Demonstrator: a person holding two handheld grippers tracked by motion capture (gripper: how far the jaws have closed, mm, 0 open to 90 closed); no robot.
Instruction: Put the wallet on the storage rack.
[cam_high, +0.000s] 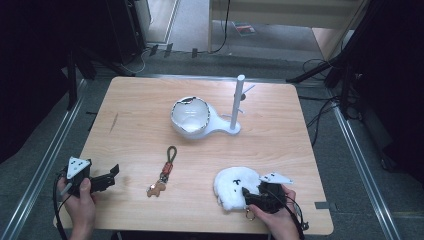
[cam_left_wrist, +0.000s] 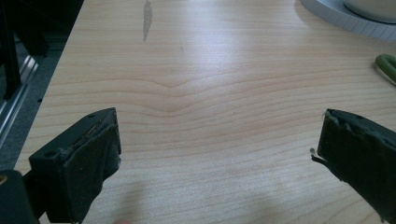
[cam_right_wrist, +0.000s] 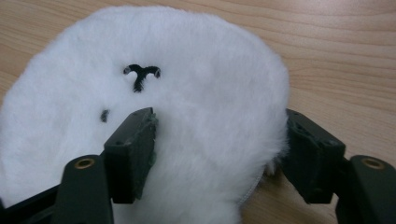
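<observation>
High view: the right gripper (cam_high: 246, 191) lies at the near right part of the wooden table (cam_high: 140, 100), held in the person's right hand (cam_high: 277, 220), with its jaws set around the near right edge of a white plush toy (cam_high: 232, 187). Right gripper view: the jaws stand at a middling width with the plush toy (cam_right_wrist: 187, 116) between them; one jaw lies sunk into the fur on top near the stitched black face mark, the other stands at the outer edge of the fur, touching it. Whether the pads press firmly cannot be told. The plush toy rests flat on the table, close to the near edge and toward the right corner. High view: the left gripper (cam_high: 102, 181) sits at the near left corner in the left hand (cam_high: 80, 200), well apart from the toy. Left gripper view: its jaws stand wide with bare table (cam_left_wrist: 210, 93) between them. A keychain (cam_high: 164, 172) with a green loop and a small brown figure lies near the middle of the table, between the two grippers. A white bowl-shaped stand (cam_high: 192, 117) with an upright post (cam_high: 236, 102) stands toward the far side.
</observation>
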